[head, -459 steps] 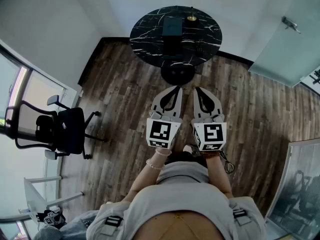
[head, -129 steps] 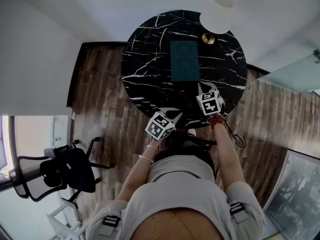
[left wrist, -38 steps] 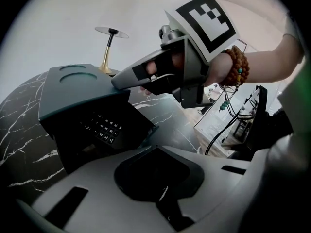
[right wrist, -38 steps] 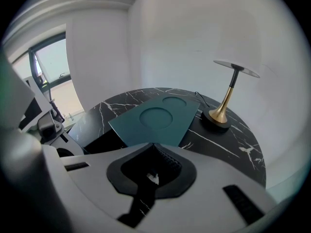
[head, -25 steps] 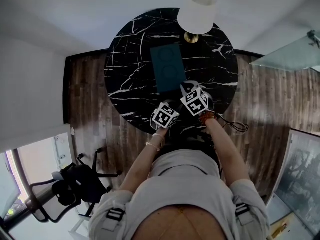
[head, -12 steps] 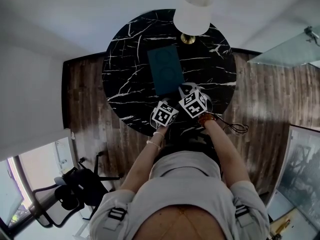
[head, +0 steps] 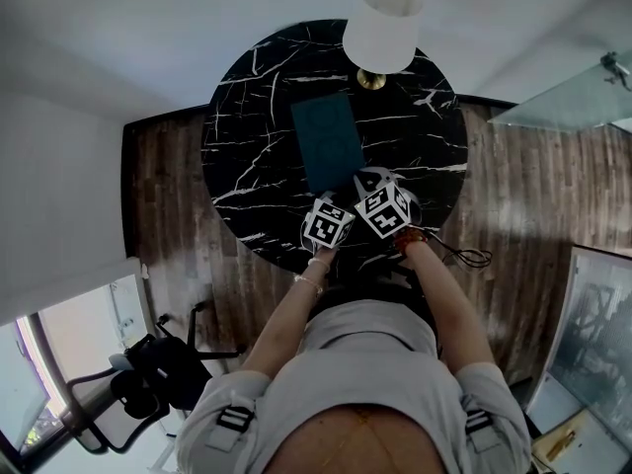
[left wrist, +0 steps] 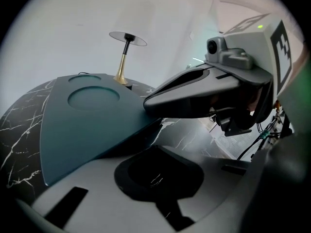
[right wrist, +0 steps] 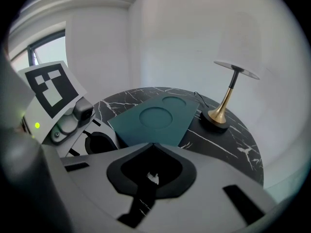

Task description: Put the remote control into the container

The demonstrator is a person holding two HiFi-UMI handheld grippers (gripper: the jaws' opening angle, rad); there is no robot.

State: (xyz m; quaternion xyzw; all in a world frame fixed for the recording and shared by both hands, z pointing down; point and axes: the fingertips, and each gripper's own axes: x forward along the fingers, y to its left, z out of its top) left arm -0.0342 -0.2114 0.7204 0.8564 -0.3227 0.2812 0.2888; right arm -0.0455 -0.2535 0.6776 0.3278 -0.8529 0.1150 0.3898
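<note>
One round black marble table (head: 252,117) carried one flat teal container (head: 326,141) at its middle, the top pressed with two round dimples, and one white-shaded lamp (head: 382,28). At the container's near edge, the left gripper (left wrist: 156,148) and right gripper (right wrist: 153,143) were both clenched on nothing. The remote control showed in no view.

The head camera is looking steeply down from high above the person, taking in the whole round table (head: 247,136). The camera on the left tool (left wrist: 155,148) is sitting low and close, facing across the teal container (head: 326,141) toward the lamp (head: 383,23). The camera on the right tool (right wrist: 153,144) is facing the same container and lamp from slightly farther back, so all three views are sharing them.
</note>
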